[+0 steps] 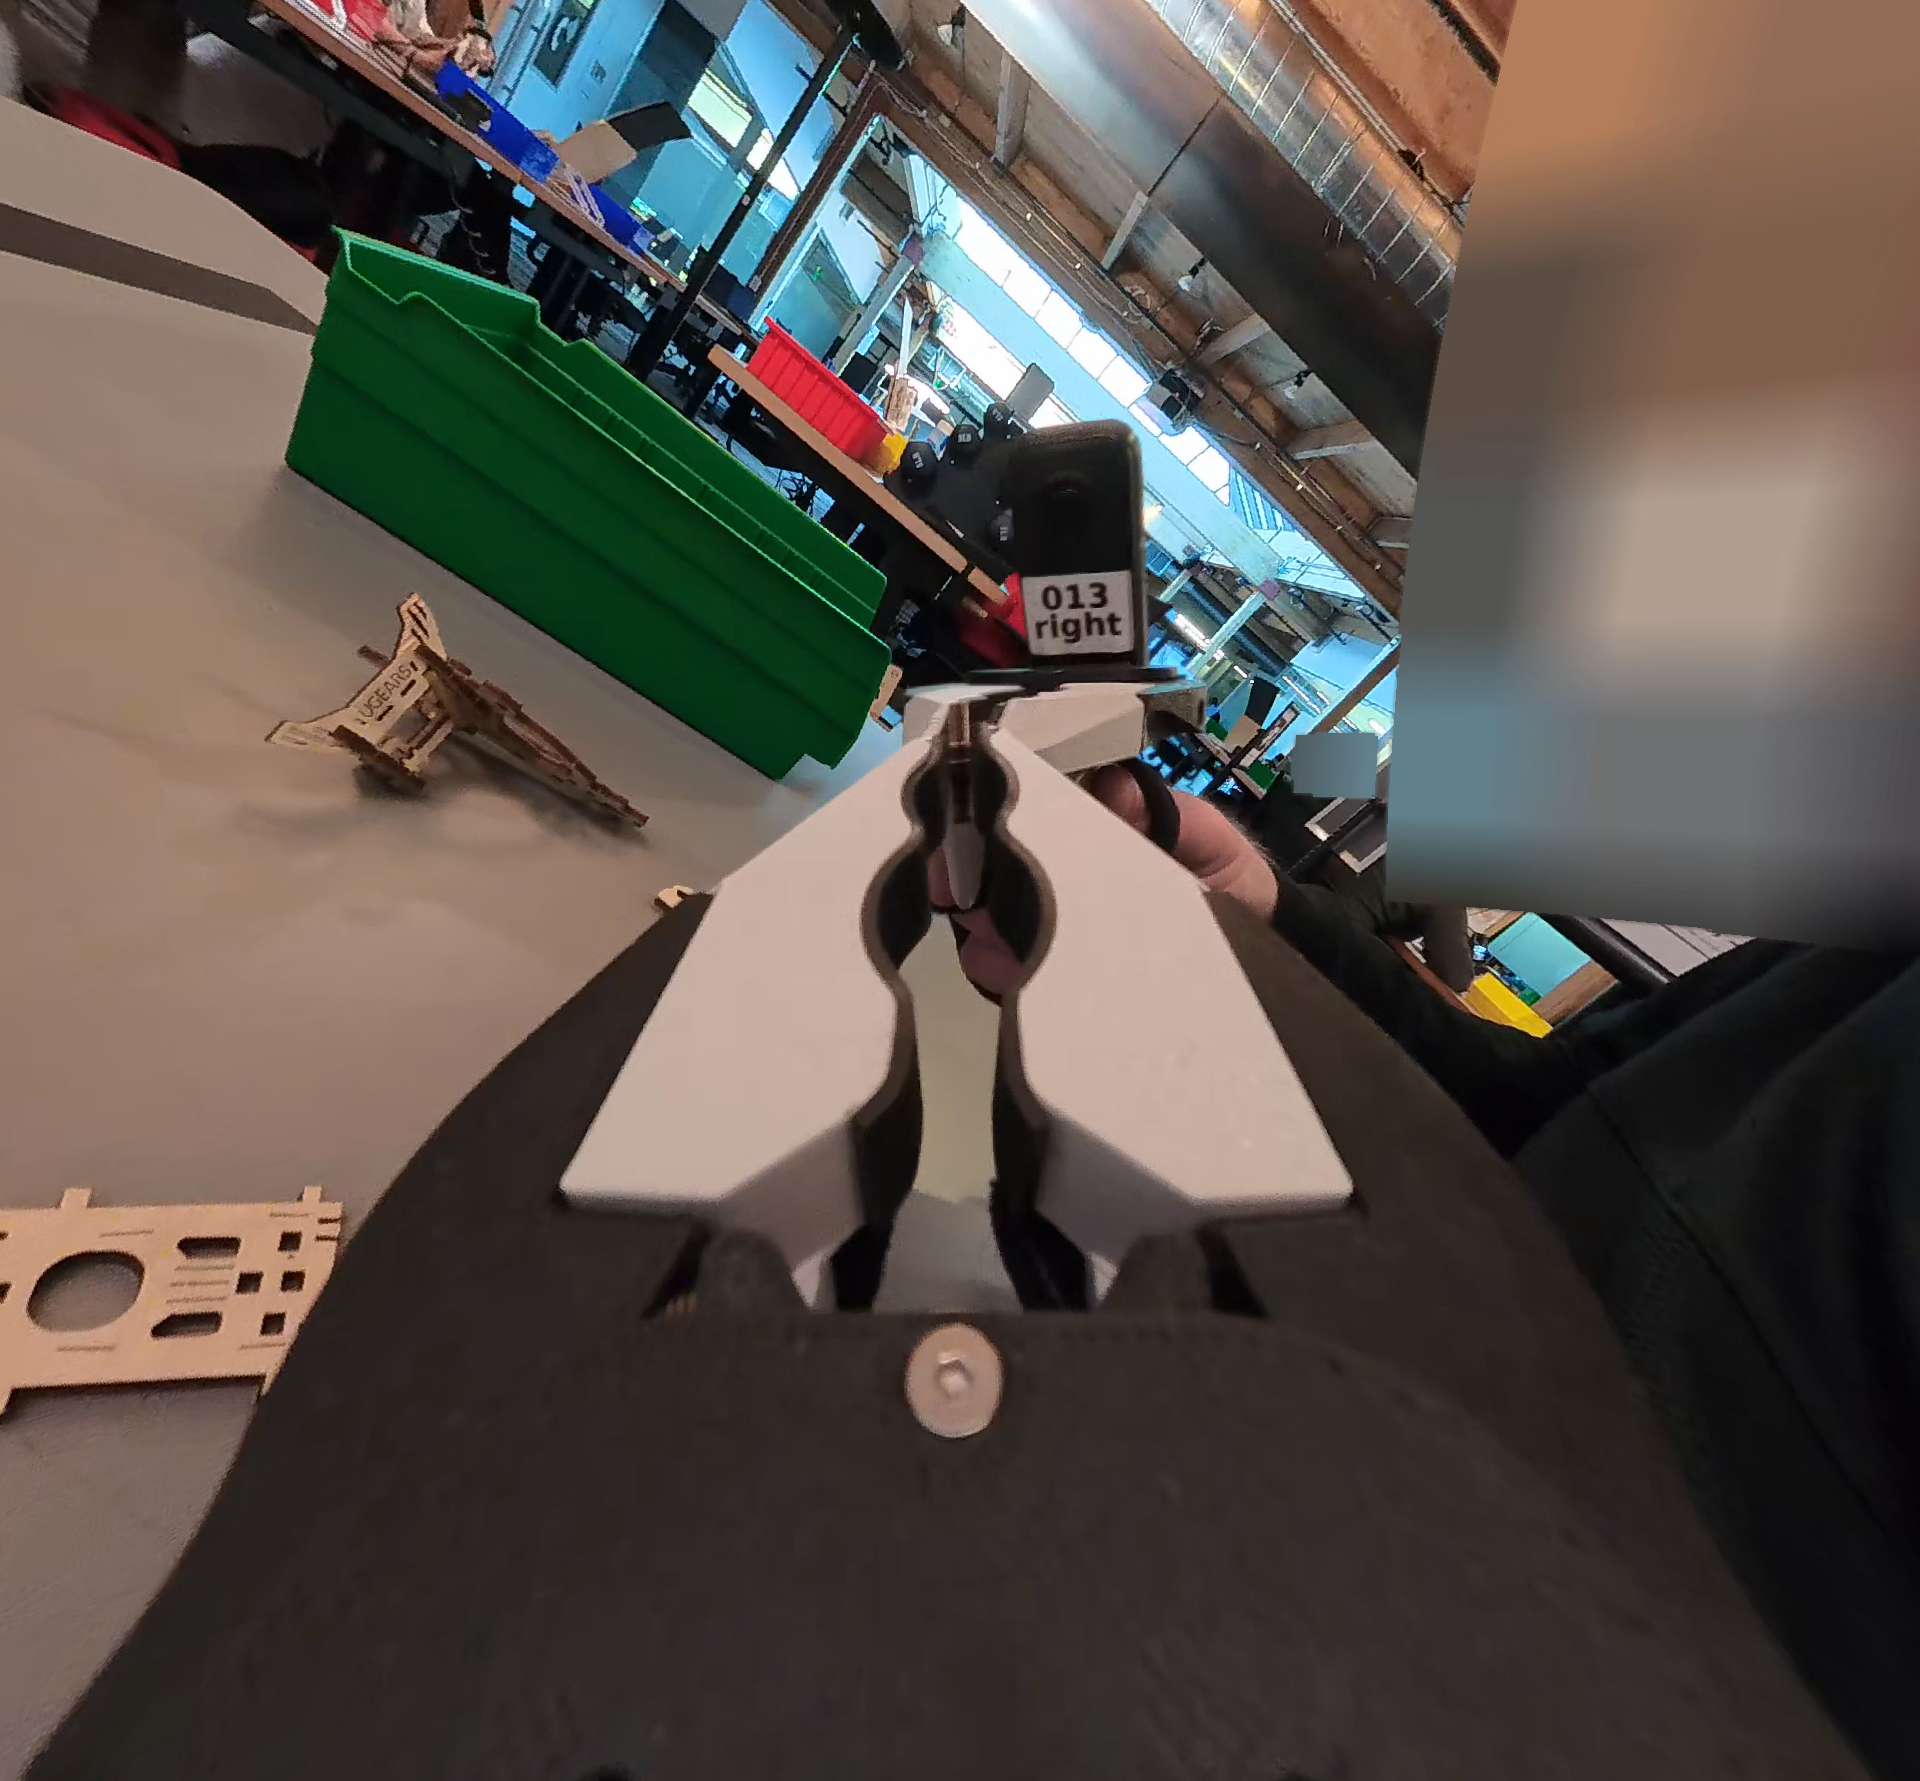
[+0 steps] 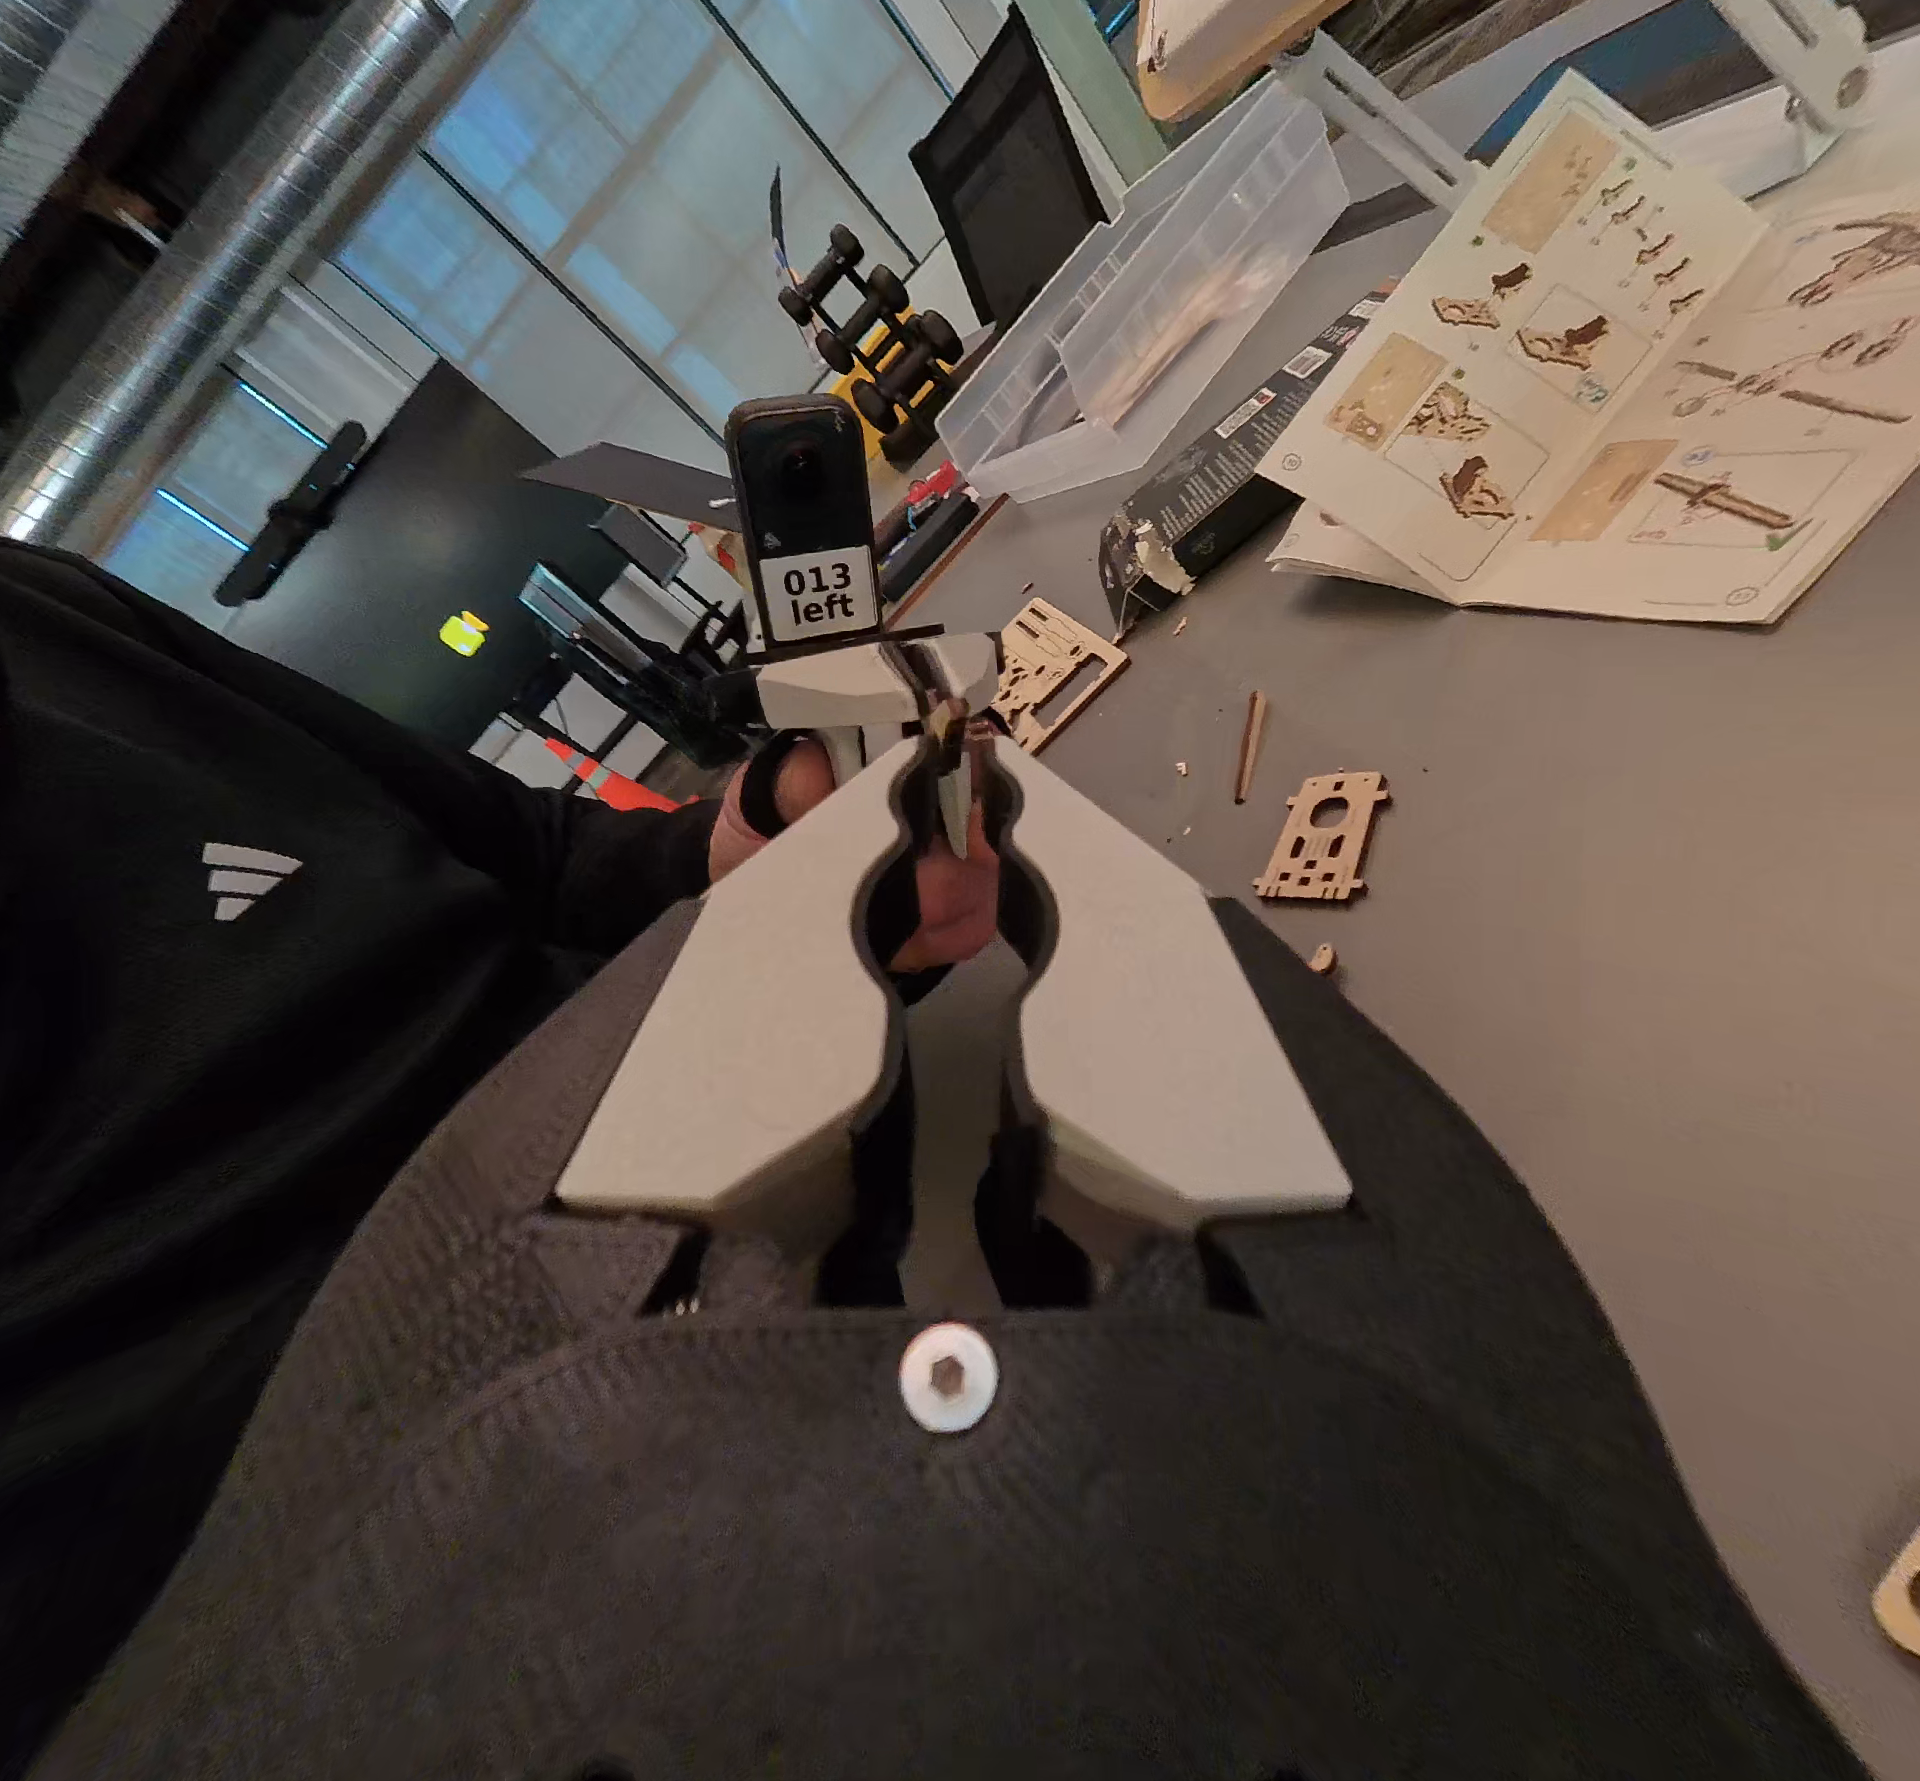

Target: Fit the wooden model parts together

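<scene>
My two grippers are raised above the grey table (image 1: pixel 156 952) and meet tip to tip. In the left wrist view, my left gripper (image 1: pixel 956 757) is shut, with a small part (image 1: pixel 956 744) pinched at its tips. The right gripper (image 1: pixel 1049 725) faces it. In the right wrist view, my right gripper (image 2: pixel 940 760) is shut, with a small tan wooden part (image 2: pixel 943 729) at its tips against the left gripper (image 2: pixel 914 687). The part is mostly hidden. A half-built wooden model (image 1: pixel 447 723) and a flat wooden plate (image 1: pixel 156 1295) lie on the table.
Stacked green bins (image 1: pixel 582 505) stand behind the model. The right wrist view shows another wooden plate (image 2: pixel 1320 838), a cut-out wooden sheet (image 2: pixel 1055 671), a thin stick (image 2: pixel 1252 744), an open instruction booklet (image 2: pixel 1610 381), a black box (image 2: pixel 1205 505) and a clear tray (image 2: pixel 1153 308). A person's dark sleeves lie beside both grippers. The grippers are tip to tip, or close to it. From either gripper's tips it is about 15 cm to the flat wooden plate (image 1: pixel 156 1295). It is also in sight in the right wrist view (image 2: pixel 1317 838).
</scene>
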Demonstrator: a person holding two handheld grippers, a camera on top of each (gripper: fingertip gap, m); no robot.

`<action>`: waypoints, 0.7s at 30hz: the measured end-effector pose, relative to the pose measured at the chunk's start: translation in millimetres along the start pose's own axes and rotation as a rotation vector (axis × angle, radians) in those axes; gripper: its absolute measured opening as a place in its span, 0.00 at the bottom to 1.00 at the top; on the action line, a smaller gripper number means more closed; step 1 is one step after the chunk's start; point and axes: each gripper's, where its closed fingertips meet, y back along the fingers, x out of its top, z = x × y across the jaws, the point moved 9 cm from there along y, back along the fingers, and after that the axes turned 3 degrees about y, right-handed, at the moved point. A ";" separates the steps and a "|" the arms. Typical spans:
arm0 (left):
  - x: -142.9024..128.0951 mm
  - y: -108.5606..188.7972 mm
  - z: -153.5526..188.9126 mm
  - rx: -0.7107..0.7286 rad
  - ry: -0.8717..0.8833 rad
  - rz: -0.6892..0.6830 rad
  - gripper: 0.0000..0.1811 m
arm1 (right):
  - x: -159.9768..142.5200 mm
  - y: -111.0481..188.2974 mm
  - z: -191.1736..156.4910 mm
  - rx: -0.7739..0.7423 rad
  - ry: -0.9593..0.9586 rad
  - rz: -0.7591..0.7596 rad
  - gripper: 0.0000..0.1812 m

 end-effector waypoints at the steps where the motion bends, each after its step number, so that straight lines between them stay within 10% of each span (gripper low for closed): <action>1: 0.4 0.0 -0.2 0.003 -0.002 0.001 0.01 | 0.7 0.0 -1.2 -0.010 0.017 -0.003 0.03; 21: 3.5 3.4 3.0 0.094 -0.141 0.009 0.01 | 5.6 -10.0 -19.0 -0.246 0.246 -0.071 0.01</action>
